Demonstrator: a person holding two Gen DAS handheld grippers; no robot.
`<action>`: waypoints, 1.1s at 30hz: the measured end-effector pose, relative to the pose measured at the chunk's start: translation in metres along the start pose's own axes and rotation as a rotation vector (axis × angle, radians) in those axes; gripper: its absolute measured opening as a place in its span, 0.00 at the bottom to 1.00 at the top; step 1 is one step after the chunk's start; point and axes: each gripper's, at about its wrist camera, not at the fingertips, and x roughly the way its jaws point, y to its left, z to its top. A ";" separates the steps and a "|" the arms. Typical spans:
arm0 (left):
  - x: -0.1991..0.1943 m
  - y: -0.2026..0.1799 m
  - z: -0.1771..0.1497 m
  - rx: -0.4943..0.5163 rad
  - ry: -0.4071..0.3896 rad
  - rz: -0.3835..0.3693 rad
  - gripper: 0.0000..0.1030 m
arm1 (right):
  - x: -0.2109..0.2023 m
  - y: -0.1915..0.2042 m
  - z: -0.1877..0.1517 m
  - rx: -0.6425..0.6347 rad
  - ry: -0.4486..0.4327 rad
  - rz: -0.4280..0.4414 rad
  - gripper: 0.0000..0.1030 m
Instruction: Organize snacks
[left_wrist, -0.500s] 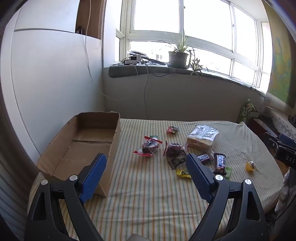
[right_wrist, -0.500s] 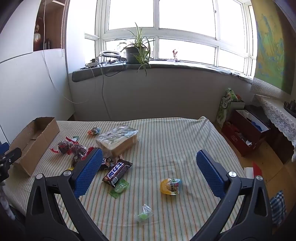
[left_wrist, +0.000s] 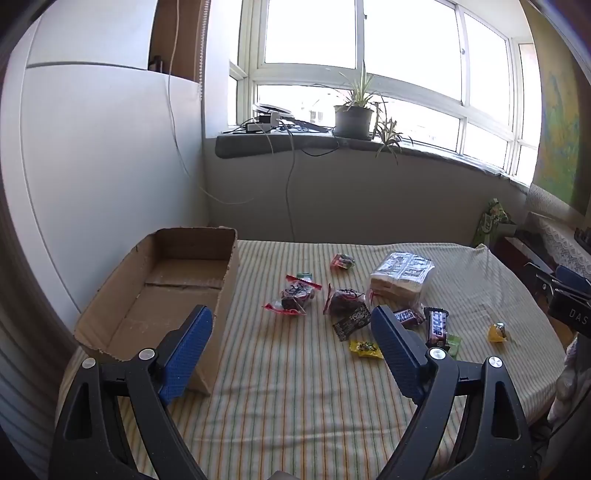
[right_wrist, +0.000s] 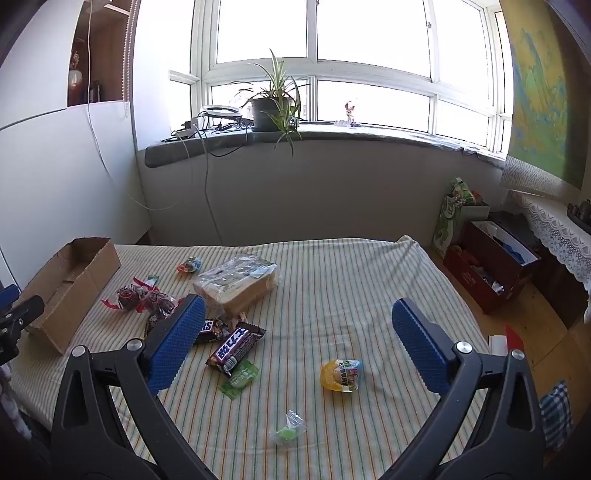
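An empty open cardboard box (left_wrist: 159, 295) (right_wrist: 70, 284) sits at the left of the striped tablecloth. Snacks lie scattered to its right: a clear bag of bread (left_wrist: 400, 277) (right_wrist: 236, 284), red-wrapped dark sweets (left_wrist: 295, 295) (right_wrist: 129, 297), Snickers bars (left_wrist: 437, 326) (right_wrist: 234, 345), a yellow jelly cup (left_wrist: 496, 332) (right_wrist: 341, 374), a small green candy (right_wrist: 290, 430). My left gripper (left_wrist: 291, 343) is open and empty, above the cloth near the box. My right gripper (right_wrist: 297, 343) is open and empty, above the jelly cup's area.
A striped cloth (left_wrist: 295, 406) covers the table up to a grey wall under the window. A white panel (left_wrist: 92, 184) stands left of the box. A red crate (right_wrist: 491, 266) and a green pack stand on the floor at the right.
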 end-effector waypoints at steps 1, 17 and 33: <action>0.000 0.000 0.000 -0.001 -0.001 0.000 0.86 | 0.000 0.000 0.000 0.001 0.000 -0.001 1.00; 0.002 0.001 -0.002 -0.004 -0.004 -0.007 0.86 | -0.002 0.002 0.005 -0.003 -0.006 0.000 1.00; -0.001 0.000 -0.003 -0.001 -0.010 -0.010 0.86 | -0.003 0.003 0.004 -0.002 -0.006 0.002 1.00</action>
